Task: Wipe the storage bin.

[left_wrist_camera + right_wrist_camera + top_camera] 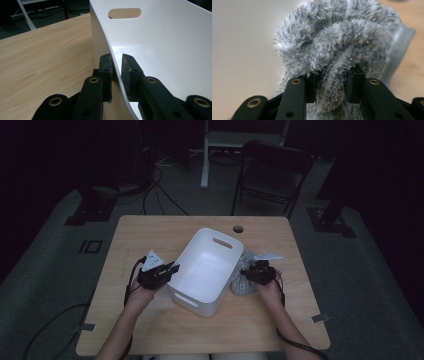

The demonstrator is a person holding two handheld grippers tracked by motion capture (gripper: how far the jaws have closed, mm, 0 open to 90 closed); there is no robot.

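Observation:
A white plastic bin [206, 270] with handle slots sits in the middle of the wooden table [150, 232]. My left gripper [167, 272] is shut on the bin's left rim; in the left gripper view the thin white wall [117, 72] runs between the two black pads. A fluffy grey cloth [243, 282] lies bunched against the bin's right side. My right gripper [248, 274] is shut on a fold of that cloth [332, 62], whose pile bulges up over the jaws. The bin [242, 50] is a pale blur at the left of the right gripper view.
A round cable hole [238, 228] is in the table's far edge. A dark folding chair [270, 175] and a white stand leg [205, 165] are beyond the table. Cables trail over the grey floor at left.

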